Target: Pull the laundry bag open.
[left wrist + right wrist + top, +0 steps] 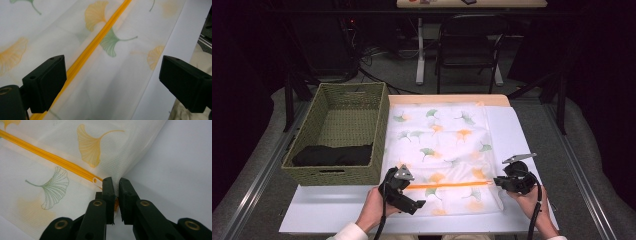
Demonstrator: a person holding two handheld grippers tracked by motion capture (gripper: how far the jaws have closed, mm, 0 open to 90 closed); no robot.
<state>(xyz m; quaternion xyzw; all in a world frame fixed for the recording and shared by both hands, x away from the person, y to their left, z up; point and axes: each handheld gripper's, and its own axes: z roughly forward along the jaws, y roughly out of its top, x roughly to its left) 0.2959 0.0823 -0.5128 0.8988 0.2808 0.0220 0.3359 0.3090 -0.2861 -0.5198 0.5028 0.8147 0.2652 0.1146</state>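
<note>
A white mesh bag (439, 150) printed with green and orange ginkgo leaves lies flat on a white board (514, 130). An orange zipper (447, 185) runs across its near end. My left gripper (414, 202) hovers over the bag's near left corner. Its jaws stand wide open on either side of the zipper (97, 42), with nothing pressed between them (112, 72). My right gripper (498, 181) is at the bag's right edge. In the right gripper view its pads (116, 186) are shut on the fabric edge beside the white zipper pull (95, 180).
A green woven basket (337, 130) stands to the left of the bag with a folded black cloth (332, 155) at its near end. A black chair (467, 45) and table legs stand beyond the far edge. Bare white board lies right of the bag.
</note>
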